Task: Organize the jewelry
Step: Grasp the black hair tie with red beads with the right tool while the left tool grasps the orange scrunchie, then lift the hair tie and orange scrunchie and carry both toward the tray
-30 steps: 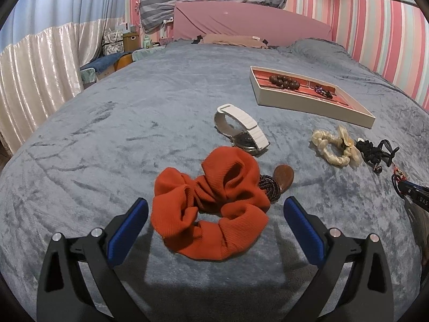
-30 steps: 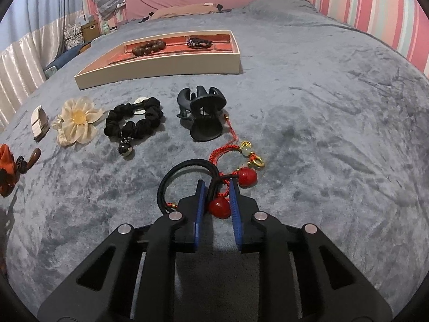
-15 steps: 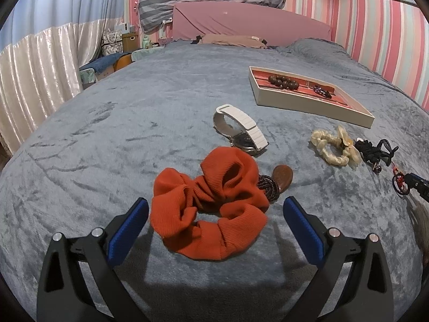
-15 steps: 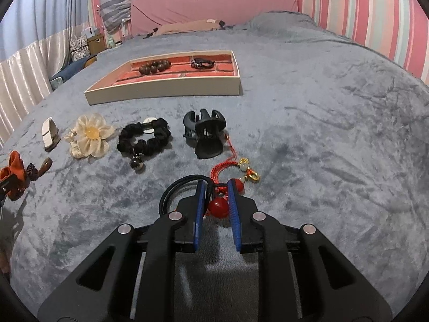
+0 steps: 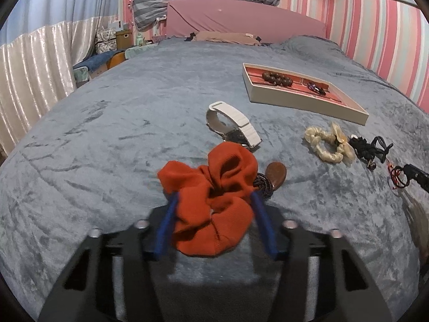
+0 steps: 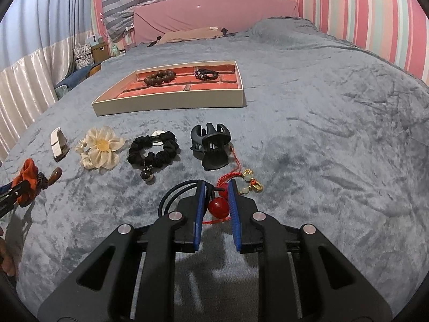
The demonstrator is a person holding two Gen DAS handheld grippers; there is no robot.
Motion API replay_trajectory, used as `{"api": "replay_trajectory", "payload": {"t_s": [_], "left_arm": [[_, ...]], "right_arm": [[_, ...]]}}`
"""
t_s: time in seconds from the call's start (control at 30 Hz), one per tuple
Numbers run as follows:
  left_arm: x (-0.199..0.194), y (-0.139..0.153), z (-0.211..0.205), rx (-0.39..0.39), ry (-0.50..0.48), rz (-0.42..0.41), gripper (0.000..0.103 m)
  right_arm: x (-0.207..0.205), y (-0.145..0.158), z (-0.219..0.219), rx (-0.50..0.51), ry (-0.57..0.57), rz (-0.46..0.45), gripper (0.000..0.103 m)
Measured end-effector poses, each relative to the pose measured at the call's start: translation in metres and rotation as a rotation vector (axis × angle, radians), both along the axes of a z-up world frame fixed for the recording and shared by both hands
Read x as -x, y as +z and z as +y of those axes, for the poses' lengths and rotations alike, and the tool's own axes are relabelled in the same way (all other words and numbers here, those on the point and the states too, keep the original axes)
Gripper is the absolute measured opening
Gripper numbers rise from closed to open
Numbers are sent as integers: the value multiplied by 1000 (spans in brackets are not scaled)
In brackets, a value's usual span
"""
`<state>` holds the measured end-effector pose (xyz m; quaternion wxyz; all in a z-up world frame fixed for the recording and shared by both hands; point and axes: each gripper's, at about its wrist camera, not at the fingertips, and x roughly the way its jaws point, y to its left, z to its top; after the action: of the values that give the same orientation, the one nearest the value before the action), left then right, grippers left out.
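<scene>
An orange scrunchie (image 5: 230, 161) lies on the grey bedspread. My left gripper (image 5: 214, 196) is closing around it, and both blue pads touch its sides and squeeze it. In the right wrist view the same scrunchie (image 6: 26, 174) shows at the far left. My right gripper (image 6: 216, 187) is shut on a black hair tie with red beads (image 6: 218, 206), held just above the bedspread. The cream jewelry tray (image 6: 171, 103) with red lining sits further back and holds a brown bead bracelet (image 6: 159, 77) and a dark bracelet (image 6: 206, 74).
On the bedspread lie a white-strap watch (image 5: 236, 123), a brown leaf hair tie (image 5: 276, 171), a cream flower scrunchie (image 6: 102, 147), a black scrunchie (image 6: 152, 150), a black claw clip (image 6: 211, 145) and a red cord charm (image 6: 241, 179). Pillows and a striped wall stand behind.
The left jaws have gone from wide open to closed in on the orange scrunchie. The right gripper has risen a little with the beaded hair tie still in it.
</scene>
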<state>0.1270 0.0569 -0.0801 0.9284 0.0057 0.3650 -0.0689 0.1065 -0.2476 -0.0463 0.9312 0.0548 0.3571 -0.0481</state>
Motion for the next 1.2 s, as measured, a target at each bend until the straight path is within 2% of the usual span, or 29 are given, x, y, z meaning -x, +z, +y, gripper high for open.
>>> {"api": "replay_trajectory", "payload": {"t_s": [0.07,0.3,0.37,0.77,1.0,1.07,1.2], "left_arm": [[0,1,-1,-6,-5,1,34],[-2,10,-1,0,-3,-3,18],[-3,14,-1,2,-4,-4,10],[-12,39,-10,40,-41,-17,8],[-16,57,-31,27,-85,-52,8],[-19,63,-39,30,-102,-62,8],[-36,71,-58,36,-137,-68,8]], "right_arm": [[1,2,0,-2,0,-4,18],[-1,9,2,2,9,-19,18],[-1,14,3,8,12,-28,18],[-8,24,0,-4,23,-45,18],[-13,29,-2,-12,28,-54,18],[-17,35,-2,-10,36,-60,2],[-31,43,0,4,50,-61,2]]}}
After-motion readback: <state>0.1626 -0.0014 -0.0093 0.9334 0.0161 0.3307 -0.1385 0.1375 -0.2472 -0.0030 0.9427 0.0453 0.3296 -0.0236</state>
